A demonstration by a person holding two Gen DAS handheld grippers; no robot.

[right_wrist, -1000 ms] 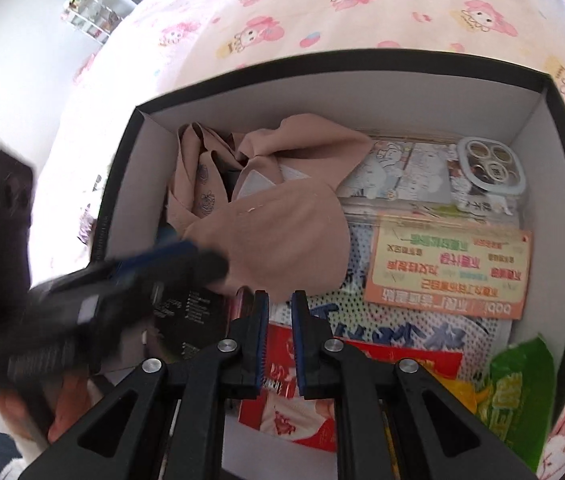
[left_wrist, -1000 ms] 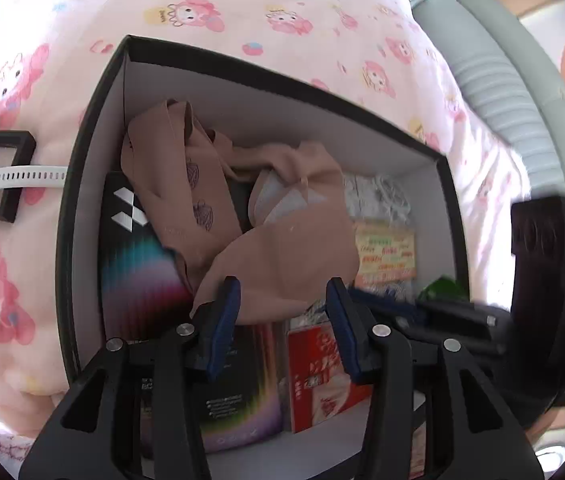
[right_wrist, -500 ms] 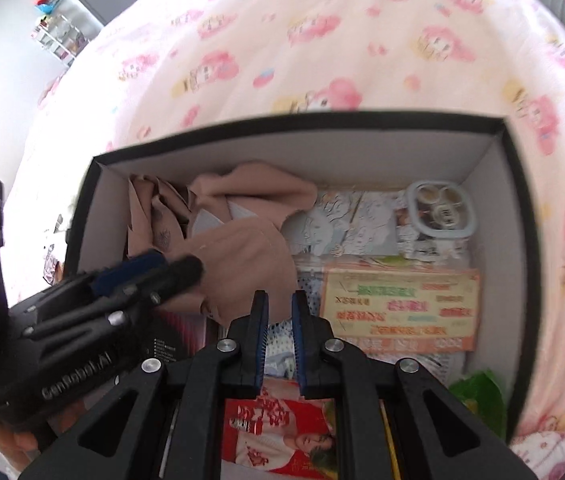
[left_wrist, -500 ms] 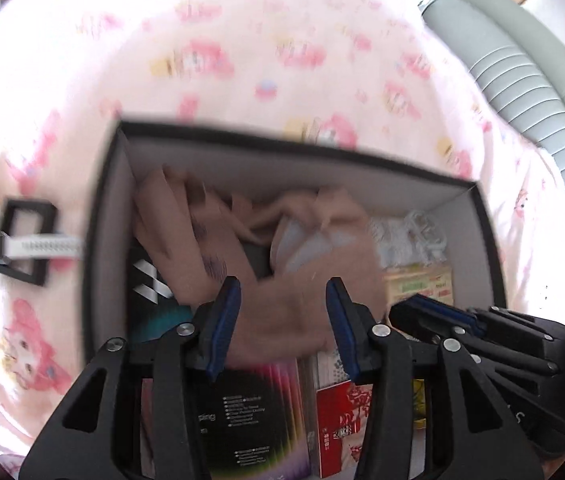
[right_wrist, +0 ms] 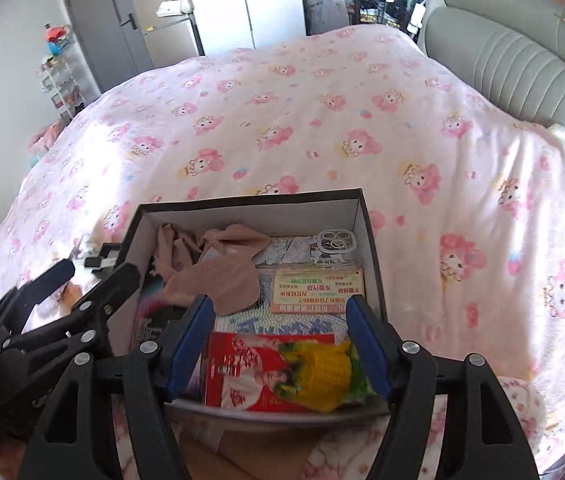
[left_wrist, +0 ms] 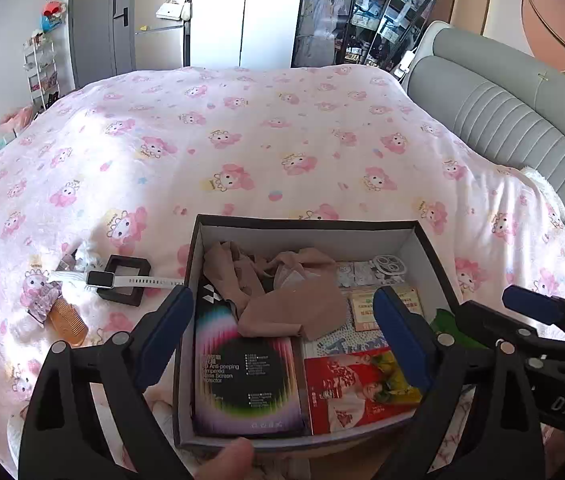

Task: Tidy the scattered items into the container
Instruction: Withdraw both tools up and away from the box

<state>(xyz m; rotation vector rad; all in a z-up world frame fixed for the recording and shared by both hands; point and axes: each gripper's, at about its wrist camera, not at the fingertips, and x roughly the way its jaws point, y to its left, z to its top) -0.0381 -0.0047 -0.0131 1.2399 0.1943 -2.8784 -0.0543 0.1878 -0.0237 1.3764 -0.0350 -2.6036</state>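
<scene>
A black box [left_wrist: 306,222] with white walls sits on the pink bedcover, also in the right wrist view [right_wrist: 250,200]. In it lie beige stockings [left_wrist: 282,300] [right_wrist: 218,276], a screen protector pack [left_wrist: 246,380], a red packet [right_wrist: 266,376] and a phone case [right_wrist: 336,242]. My left gripper [left_wrist: 281,294] hovers above the box, its jaws opening wide with nothing between them. My right gripper [right_wrist: 279,300] hangs over the box's near side, its jaws also opening and empty. Left of the box lie a white smartwatch [left_wrist: 100,279], a black square frame [left_wrist: 124,280] and an amber comb [left_wrist: 68,322].
A purple hair clip [left_wrist: 40,300] lies beside the comb. A grey padded headboard [left_wrist: 502,120] runs along the right. Past the far end of the bed stand a wardrobe [left_wrist: 218,12] and a small shelf [left_wrist: 40,68]. A person's thumb [left_wrist: 230,456] shows at the box's near edge.
Both grippers have risen and drawn back from the box, and their jaws have spread wide. The views have tilted up to take in the bed and room. The stockings stay in the box.
</scene>
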